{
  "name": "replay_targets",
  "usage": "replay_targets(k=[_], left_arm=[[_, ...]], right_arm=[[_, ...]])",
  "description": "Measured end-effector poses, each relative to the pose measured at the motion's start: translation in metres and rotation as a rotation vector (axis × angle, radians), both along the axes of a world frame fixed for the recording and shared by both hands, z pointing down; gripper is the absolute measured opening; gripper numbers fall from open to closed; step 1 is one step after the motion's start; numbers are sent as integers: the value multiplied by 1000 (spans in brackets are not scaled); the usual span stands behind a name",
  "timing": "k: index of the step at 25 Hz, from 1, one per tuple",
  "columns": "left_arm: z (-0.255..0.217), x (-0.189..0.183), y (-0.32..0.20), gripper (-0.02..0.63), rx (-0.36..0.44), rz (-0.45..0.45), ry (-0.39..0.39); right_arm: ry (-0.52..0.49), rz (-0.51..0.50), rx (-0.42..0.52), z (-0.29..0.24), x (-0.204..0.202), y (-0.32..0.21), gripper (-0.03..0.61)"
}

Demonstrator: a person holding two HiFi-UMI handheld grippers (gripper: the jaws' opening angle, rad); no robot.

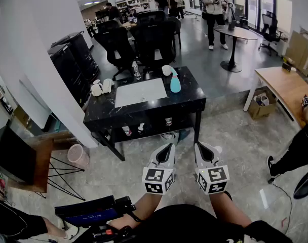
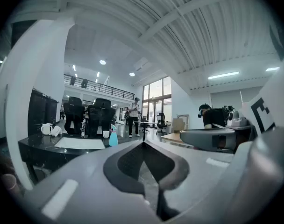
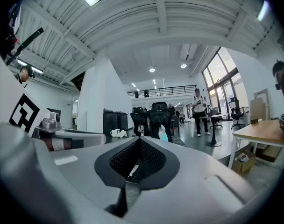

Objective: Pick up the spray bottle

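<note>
The spray bottle (image 1: 175, 81) is teal with a white head and stands upright at the right of a black marble table (image 1: 144, 111), across the floor from me. It also shows small in the left gripper view as the spray bottle (image 2: 113, 137) and in the right gripper view as the spray bottle (image 3: 163, 134). My left gripper (image 1: 168, 147) and right gripper (image 1: 198, 146) hang side by side over the floor, well short of the table. Both are shut with nothing held; the jaw tips meet in the left gripper (image 2: 143, 143) and right gripper (image 3: 140, 139) views.
On the table lie a white mat (image 1: 140, 92), white mugs (image 1: 97, 89), a white cup (image 1: 166, 70) and a water bottle (image 1: 136, 70). Black office chairs (image 1: 153, 37) stand behind it. A wooden table (image 1: 285, 85) and cardboard box (image 1: 260, 103) are at right, a pink bin (image 1: 78, 156) at left.
</note>
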State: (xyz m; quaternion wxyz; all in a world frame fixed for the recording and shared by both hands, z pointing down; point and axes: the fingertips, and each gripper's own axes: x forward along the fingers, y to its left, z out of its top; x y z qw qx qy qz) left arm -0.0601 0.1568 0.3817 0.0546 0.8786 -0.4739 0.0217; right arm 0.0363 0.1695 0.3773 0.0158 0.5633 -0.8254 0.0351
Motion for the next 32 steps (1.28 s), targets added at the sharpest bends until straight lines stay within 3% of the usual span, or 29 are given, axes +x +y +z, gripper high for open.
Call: replay_targets(k=[20, 25, 32], left_arm=[[4, 1, -21, 0, -12, -19, -3], [12, 21, -36, 0, -20, -45, 9], [30, 77, -60, 0, -46, -81, 3]], right_arm=[[-11, 14, 17, 1, 8, -21, 25], [-5, -10, 6, 11, 28, -36, 25], [-12, -79, -13, 28, 72, -64, 26]])
